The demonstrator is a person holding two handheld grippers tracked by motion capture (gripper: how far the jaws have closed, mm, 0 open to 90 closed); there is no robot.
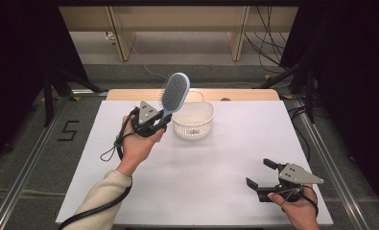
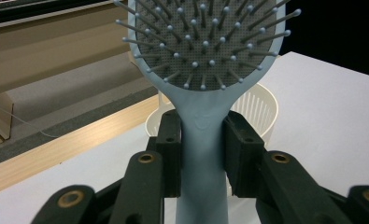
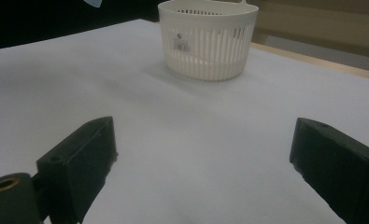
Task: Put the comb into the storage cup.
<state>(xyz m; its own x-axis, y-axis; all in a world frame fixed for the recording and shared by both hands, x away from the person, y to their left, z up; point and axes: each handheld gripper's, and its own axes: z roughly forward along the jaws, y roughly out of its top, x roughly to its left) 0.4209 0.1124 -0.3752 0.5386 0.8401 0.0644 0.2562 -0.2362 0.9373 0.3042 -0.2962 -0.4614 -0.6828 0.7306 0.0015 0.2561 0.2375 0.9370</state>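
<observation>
A white-topped rectangular bench [image 1: 201, 182] with a pale wooden strip along its far edge carries the work. Toward its far middle stands a round white plastic basket with slotted walls [image 1: 193, 120], upright, a small label on its side in the right gripper view [image 3: 208, 39].

Just left of the basket, held up off the bench, is a light blue plastic hairbrush with a grey bristle pad [image 1: 174, 92]. It points up and away from the person, its head above the basket's near-left rim in the high view, its bristles facing left. In the left gripper view the head [image 2: 205, 42] rises over the basket, which sits behind the handle.

The left tongs [image 1: 159, 122] are clamped on the brush's handle: both black jaws press its narrow neck from either side, just below the head. The person's left hand [image 1: 138, 143] carries them, a cream sleeve behind it.

The right tongs [image 1: 260, 173] rest low near the bench's near-right corner, well apart from the basket, jaws spread wide with nothing between them.
</observation>
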